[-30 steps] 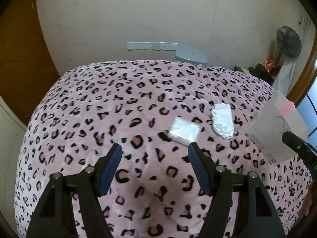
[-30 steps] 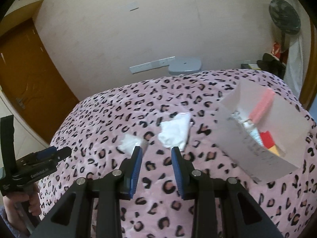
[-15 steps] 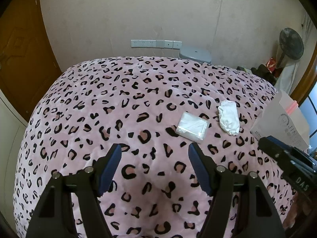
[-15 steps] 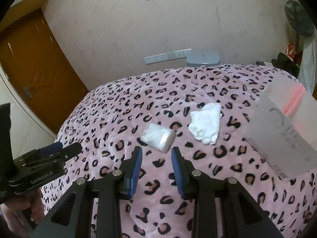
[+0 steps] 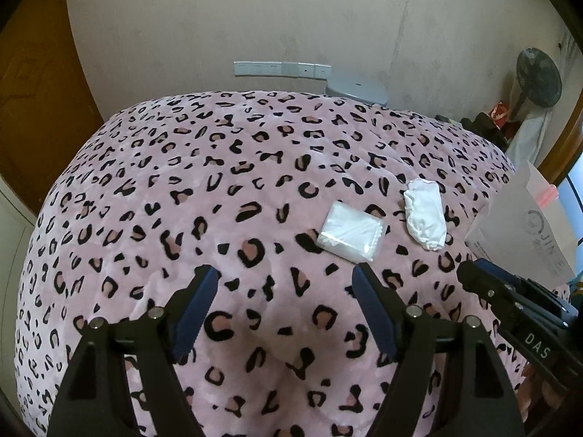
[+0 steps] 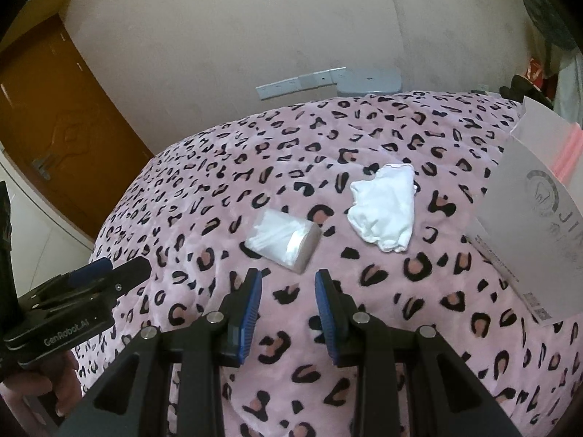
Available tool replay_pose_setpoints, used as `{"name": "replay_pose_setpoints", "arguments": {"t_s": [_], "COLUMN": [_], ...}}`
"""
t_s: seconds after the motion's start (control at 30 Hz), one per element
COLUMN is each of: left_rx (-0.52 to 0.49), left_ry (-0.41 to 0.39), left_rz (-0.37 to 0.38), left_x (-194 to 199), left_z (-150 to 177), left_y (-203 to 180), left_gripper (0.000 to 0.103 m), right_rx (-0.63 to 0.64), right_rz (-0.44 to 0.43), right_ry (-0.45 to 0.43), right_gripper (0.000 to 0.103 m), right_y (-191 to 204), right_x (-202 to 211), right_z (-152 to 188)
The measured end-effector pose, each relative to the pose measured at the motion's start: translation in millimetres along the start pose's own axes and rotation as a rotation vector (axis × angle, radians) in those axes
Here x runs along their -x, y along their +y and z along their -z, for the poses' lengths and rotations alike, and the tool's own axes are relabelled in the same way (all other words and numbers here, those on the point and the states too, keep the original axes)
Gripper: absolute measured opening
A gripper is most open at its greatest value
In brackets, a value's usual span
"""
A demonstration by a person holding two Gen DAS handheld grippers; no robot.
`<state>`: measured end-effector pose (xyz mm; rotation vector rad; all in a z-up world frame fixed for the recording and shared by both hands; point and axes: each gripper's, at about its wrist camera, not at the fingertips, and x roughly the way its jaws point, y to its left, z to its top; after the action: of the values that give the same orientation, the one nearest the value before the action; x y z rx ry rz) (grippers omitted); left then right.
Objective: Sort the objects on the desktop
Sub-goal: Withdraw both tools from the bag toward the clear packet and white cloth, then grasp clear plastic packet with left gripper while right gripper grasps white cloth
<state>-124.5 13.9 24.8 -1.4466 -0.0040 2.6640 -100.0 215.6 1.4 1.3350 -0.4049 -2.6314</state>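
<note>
A clear plastic packet of white cotton swabs (image 5: 351,236) lies on the pink leopard-print blanket (image 5: 218,196); it also shows in the right wrist view (image 6: 282,239). A crumpled white cloth (image 5: 424,218) lies just right of it, also in the right wrist view (image 6: 384,209). My left gripper (image 5: 284,276) is open and empty, just short of the packet. My right gripper (image 6: 288,278) is open and empty, directly before the packet. A white paper bag (image 6: 535,215) stands at the right.
The white bag (image 5: 524,229) holds a pink item. The right gripper's body (image 5: 517,309) sits at the left view's right edge. A grey stool (image 5: 357,91), a wall, a fan (image 5: 538,76) and a wooden door (image 6: 62,109) surround the blanket.
Both grippers have pulled back and shifted left, so packet and cloth sit further right in view. The right gripper's jaws have opened wider.
</note>
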Motion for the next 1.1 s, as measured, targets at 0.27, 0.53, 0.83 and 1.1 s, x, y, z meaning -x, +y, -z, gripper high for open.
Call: {"name": "replay_pose_setpoints", "arguments": {"t_s": [0.27,0.53,0.83,1.1], "left_rx": [-0.031,-0.048,-0.033,-0.073], "left_ry": [-0.002,-0.002,-0.004,0.084], "left_rz": [0.008,0.014,0.019,0.073], "left_x": [-11,-19,-42,-102], "left_z": [-10,-17,-31,-39], "left_y": [-19,-31,-26,-43], "left_gripper": [0.077,0.078,0.092,0.093], "right_rx": [-0.017,-0.029,-0.052,-0.162], "right_rz": [0.020,0.031,0.074,0.091], "right_ry": [-0.011,-0.024,-0.043,0.039], "right_gripper": [0.031,0.031,0.040,0.046], "right_y": [-15,-26,-46,-79], "right_x": [-4,-6,-14,-62], "right_z": [-10,-16,-26,-49]}}
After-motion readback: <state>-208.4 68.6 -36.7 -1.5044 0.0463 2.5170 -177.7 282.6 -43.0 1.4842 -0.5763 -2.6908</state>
